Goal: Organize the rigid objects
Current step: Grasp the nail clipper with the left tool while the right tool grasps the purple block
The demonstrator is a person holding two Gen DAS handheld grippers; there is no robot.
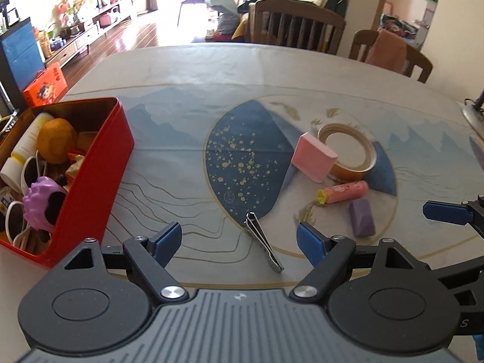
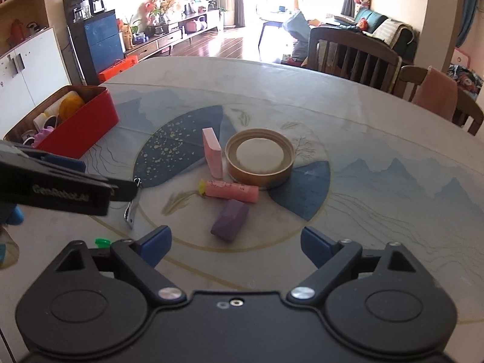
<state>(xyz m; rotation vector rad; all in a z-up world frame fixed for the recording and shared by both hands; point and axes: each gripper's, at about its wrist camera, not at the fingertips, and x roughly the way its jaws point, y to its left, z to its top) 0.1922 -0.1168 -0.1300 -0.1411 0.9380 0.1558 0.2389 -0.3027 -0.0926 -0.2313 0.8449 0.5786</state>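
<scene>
A silver nail clipper (image 1: 263, 245) lies on the table between the fingers of my open left gripper (image 1: 240, 242), untouched. The same nail clipper (image 2: 132, 208) shows partly behind the left gripper's arm in the right wrist view. My right gripper (image 2: 236, 243) is open just short of a purple block (image 2: 230, 219), nothing between its pads. Beyond lie a pink tube (image 2: 231, 192), an upright pink block (image 2: 212, 157) and a round tin lid (image 2: 260, 158). The purple block (image 1: 362, 217), pink tube (image 1: 343, 192), pink block (image 1: 313, 156) and lid (image 1: 348, 151) sit right of the left gripper.
A red tin box (image 1: 99, 178), holding several small items, stands at the left of the table; the red box (image 2: 81, 128) is far left in the right view. Wooden chairs (image 1: 298, 25) line the far edge. A small green thing (image 2: 103, 242) lies near the front edge.
</scene>
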